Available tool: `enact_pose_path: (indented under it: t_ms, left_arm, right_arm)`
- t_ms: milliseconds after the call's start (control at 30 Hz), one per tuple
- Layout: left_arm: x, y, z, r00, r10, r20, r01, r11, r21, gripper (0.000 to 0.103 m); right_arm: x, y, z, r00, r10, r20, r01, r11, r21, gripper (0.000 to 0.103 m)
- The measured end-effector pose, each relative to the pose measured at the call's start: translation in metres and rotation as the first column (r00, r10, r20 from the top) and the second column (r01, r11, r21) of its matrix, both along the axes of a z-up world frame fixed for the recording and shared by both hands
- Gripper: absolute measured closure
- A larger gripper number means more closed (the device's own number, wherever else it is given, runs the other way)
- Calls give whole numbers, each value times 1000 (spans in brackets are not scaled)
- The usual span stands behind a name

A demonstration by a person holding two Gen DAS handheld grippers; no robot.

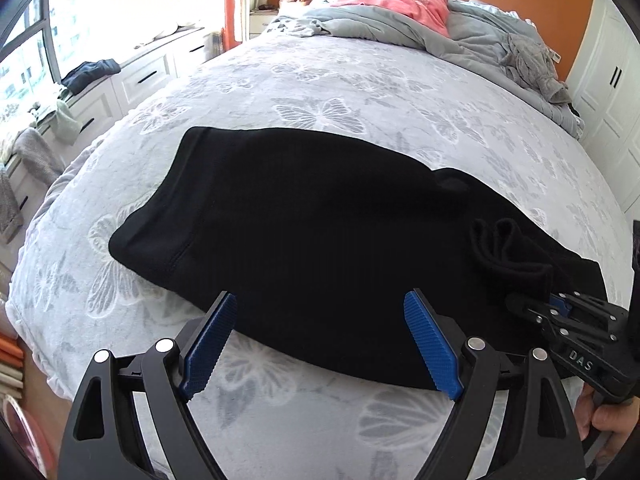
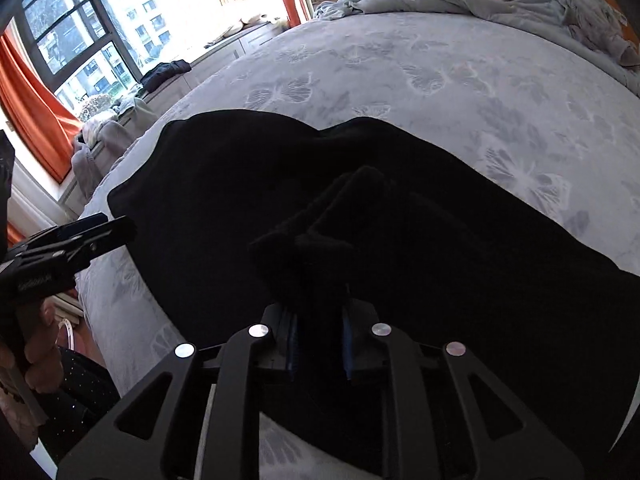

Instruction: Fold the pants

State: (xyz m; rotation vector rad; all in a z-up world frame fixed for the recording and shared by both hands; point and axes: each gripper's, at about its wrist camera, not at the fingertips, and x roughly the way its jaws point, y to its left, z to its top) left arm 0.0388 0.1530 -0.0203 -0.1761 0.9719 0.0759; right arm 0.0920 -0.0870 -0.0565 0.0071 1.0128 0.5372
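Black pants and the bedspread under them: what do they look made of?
Black pants: soft, thick knit, probably cotton jersey or fleece; matte, limp bunching where the right gripper pinches it, stitched hem. Bedspread: plush, velvety grey fabric, likely flannel fleece; slight sheen and a butterfly pattern.

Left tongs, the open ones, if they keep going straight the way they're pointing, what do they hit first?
Most likely the black pants lying on the butterfly-print bedspread. The left tongs stand open with nothing between them, aimed down at the pants' near edge; depth is hard to judge.
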Motion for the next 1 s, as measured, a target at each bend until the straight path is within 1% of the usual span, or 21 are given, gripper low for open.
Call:
enact_pose_path:
  t_ms: [33, 67, 100, 133, 200, 267, 300, 333, 400, 500, 533, 567, 600, 633, 667, 700, 767, 800, 867, 933, 1000]
  left_arm:
    - [-2, 7, 0, 1000, 9, -1, -9, 1000, -12, 20]
    - [-5, 12, 1, 1000, 15, 2, -15, 1000, -25, 20]
    - [-7, 17, 2, 1000, 18, 4, -18, 999, -32, 20]
    - [-8, 20, 3, 1000, 21, 5, -21, 999, -40, 20]
    - [-10, 25, 3, 1000, 23, -1, -23, 998, -55, 19]
    - [-9, 25, 2, 1000, 25, -9, -26, 997, -74, 19]
    - [-9, 25, 2, 1000, 23, -9, -24, 996, -82, 19]
    - [-10, 22, 4, 1000, 18, -6, -18, 996, -88, 19]
    - [-9, 13, 7, 1000, 4, 4, -4, 996, -91, 19]
    - [-7, -2, 14, 1000, -21, 19, 24, 992, -122, 19]
    - [-6, -8, 15, 999, -27, 25, 30, 991, -130, 19]
    - [-6, -13, 16, 999, -29, 31, 33, 991, -133, 19]
    - [-5, -17, 17, 999, -33, 36, 38, 990, -134, 19]
    - [-3, -23, 18, 998, -40, 38, 44, 990, -133, 19]
    - [-1, -27, 18, 998, -43, 38, 48, 990, -130, 19]
    - [1, -31, 18, 998, -49, 38, 54, 990, -127, 19]
    - [4, -37, 16, 998, -52, 32, 55, 992, -115, 19]
    - [6, -39, 16, 998, -54, 28, 57, 992, -114, 19]
    - [6, -44, 13, 998, -64, 20, 65, 992, -110, 19]
    - [7, -48, 10, 997, -77, 10, 78, 992, -99, 19]
    - [8, -54, 6, 996, -93, -5, 92, 992, -85, 19]
  right_arm:
    - [-9, -13, 13, 1000, -14, 22, 13, 999, 35, 81]
    - [-16, -31, 30, 998, -50, 48, 46, 996, 80, 60]
    - [-24, -52, 46, 991, -111, 78, 101, 988, 117, 32]
    - [-32, -81, 60, 975, -191, 112, 173, 973, 154, 24]
    - [-45, -135, 70, 930, -345, 130, 319, 929, 186, 24]
    - [-55, -185, 58, 873, -484, 58, 469, 867, 169, 24]
    - [-61, -207, 45, 833, -553, 11, 545, 824, 157, 23]
    - [-64, -222, 31, 806, -590, -42, 590, 796, 138, 23]
    - [-67, -237, 5, 777, -616, -127, 629, 769, 118, 23]
    - [-60, -228, -28, 778, -583, -235, 624, 759, 185, 23]
    - [-60, -224, -36, 776, -580, -247, 627, 751, 207, 23]
    - [-61, -219, -39, 778, -584, -230, 627, 745, 230, 24]
    - [-61, -213, -39, 790, -576, -209, 613, 752, 243, 51]
    - [-60, -210, -39, 791, -573, -214, 612, 750, 252, 66]
    - [-60, -209, -38, 790, -567, -231, 612, 736, 287, 78]
    - [-62, -212, -30, 788, -575, -219, 615, 726, 309, 82]
    - [-67, -216, -2, 799, -588, -126, 595, 746, 299, 86]
    - [-72, -221, 16, 795, -602, -70, 595, 753, 283, 87]
    - [-80, -238, 40, 792, -610, -20, 591, 759, 274, 87]
    - [-89, -253, 54, 763, -645, 40, 627, 754, 198, 87]
    - [-98, -268, 53, 738, -671, 79, 667, 742, 66, 85]
